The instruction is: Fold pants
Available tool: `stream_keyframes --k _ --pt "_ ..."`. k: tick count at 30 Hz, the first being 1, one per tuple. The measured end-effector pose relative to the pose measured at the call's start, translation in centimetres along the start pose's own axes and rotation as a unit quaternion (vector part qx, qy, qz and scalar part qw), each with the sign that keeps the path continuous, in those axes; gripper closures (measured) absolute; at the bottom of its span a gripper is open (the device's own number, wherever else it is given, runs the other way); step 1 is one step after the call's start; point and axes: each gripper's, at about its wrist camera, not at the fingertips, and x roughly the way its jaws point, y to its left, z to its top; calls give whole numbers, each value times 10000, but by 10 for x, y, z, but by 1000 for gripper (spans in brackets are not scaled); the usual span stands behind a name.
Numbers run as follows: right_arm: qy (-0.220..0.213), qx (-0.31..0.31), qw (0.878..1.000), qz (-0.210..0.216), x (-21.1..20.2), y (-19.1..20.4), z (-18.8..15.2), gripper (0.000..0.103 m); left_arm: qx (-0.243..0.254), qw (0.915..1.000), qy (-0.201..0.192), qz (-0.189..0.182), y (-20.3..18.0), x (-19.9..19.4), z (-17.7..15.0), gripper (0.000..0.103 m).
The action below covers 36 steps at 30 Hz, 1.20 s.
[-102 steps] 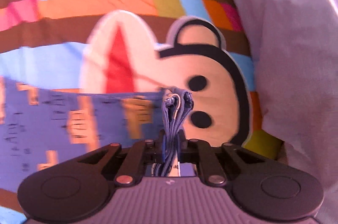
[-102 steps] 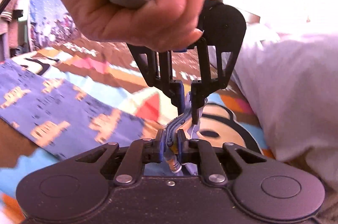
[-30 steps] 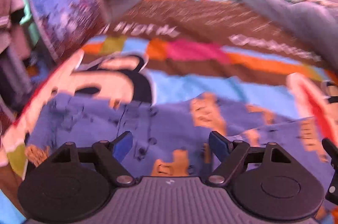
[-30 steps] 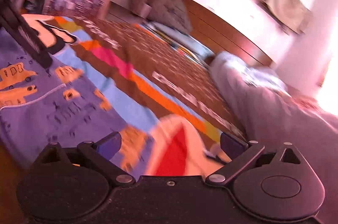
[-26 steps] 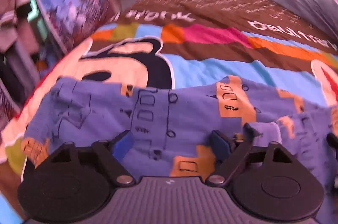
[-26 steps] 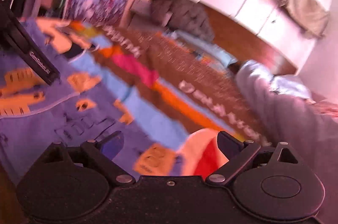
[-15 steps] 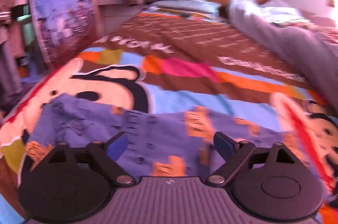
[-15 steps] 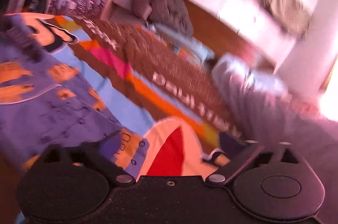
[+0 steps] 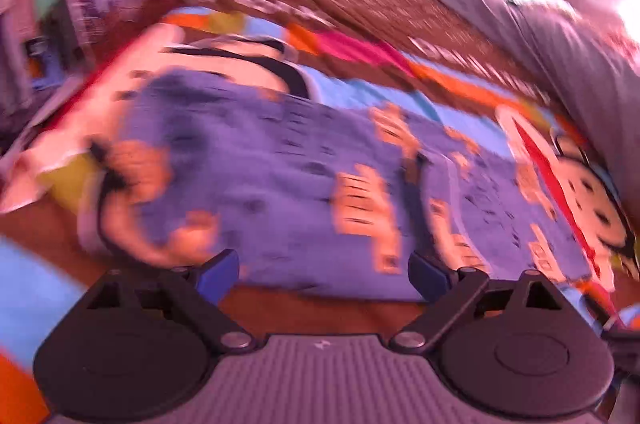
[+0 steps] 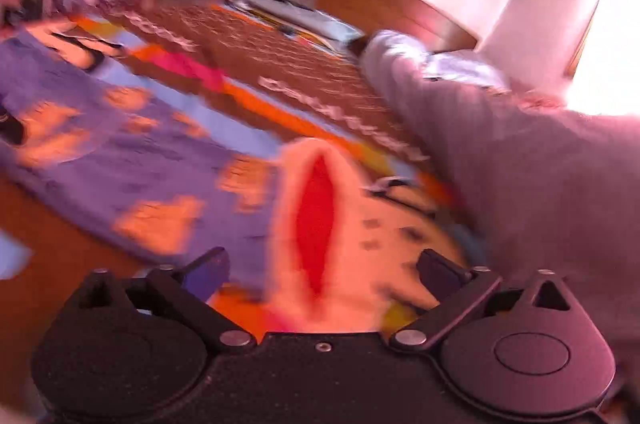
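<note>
i hold both grippers, left (image 9: pixel 322 274) and right (image 10: pixel 322 270), spread wide and empty above the pants (image 9: pixel 280 184) on the bedspread (image 9: pixel 360 4).

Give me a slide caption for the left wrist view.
Open left tool above blue pants lying on a cartoon bedspread.

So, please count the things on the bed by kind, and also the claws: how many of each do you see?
Pants, purple with orange print: 1
Cartoon bedspread: 1
Grey blanket: 1
Pillow at the headboard: 1
Claws, both open with nothing between the fingers, left claw and right claw: 2
Total: 6
</note>
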Motion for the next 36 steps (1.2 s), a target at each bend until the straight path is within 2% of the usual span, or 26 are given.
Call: stream_keyframes --k 2,4,6,8,10,12,13,14,15,16,18,19,20,23,26,27,29,32,34,36 --pt "-90 -173 9997 133 -6 25 -3 11 -237 9988 -377 194 23 -17 -6 8" --pt "-487 -162 9986 113 -19 41 8 11 -542 9954 -665 419 47 -28 -10 8" --pt "-868 -228 9956 259 -23 56 31 5 -987 9914 -719 474 72 -28 -8 8" --pt "-1071 -427 9925 410 -13 71 61 3 -1577 9847 -712 230 100 -21 -4 9" --pt "-1193 -543 9906 393 7 88 85 3 -2195 9716 -876 -121 125 -15 -2 10" --pt "-1002 -594 9927 301 40 106 101 3 -2472 9632 -1025 -269 141 -12 2 10" --pt "-704 -678 9947 326 60 118 103 3 -2499 9619 -1071 -299 144 -9 6 11" --pt "-320 -808 9954 411 82 129 102 9 -2469 9617 -1140 -343 146 -7 10 14" --pt "-162 -874 9950 459 93 137 100 10 -2402 9623 -1213 -388 147 -5 13 19" --pt "-317 -783 9957 375 92 139 97 9 -2293 9639 -1288 -416 147 -2 18 22" --pt "-502 -796 9953 236 82 138 100 9 -2037 9679 -1399 -456 145 1 21 38" --pt "-636 -766 9947 253 70 134 100 9 -1884 9718 -1344 -459 142 4 23 44" --pt "-747 -724 9941 296 58 129 100 7 -1784 9756 -1200 -436 140 6 23 55" --pt "-929 -496 9942 212 26 118 91 1 -1569 9838 -718 -486 133 14 23 58" --pt "-738 -432 9963 42 21 119 77 1 -1480 9842 -651 -724 129 15 18 61" --pt "-616 -465 9970 -29 21 123 71 1 -1439 9842 -698 -762 128 14 16 75" --pt "-628 -704 9951 -284 23 132 71 1 -1377 9838 -910 -694 125 12 16 90" --pt "-639 -977 9925 -355 23 143 70 1 -1350 9832 -1114 -510 124 10 19 91" --pt "-595 -1067 9918 -382 25 146 69 1 -1497 9841 -873 -377 129 18 22 91" --pt "-535 -1132 9912 -420 28 149 69 1 -1792 9810 -619 -417 138 25 21 89"
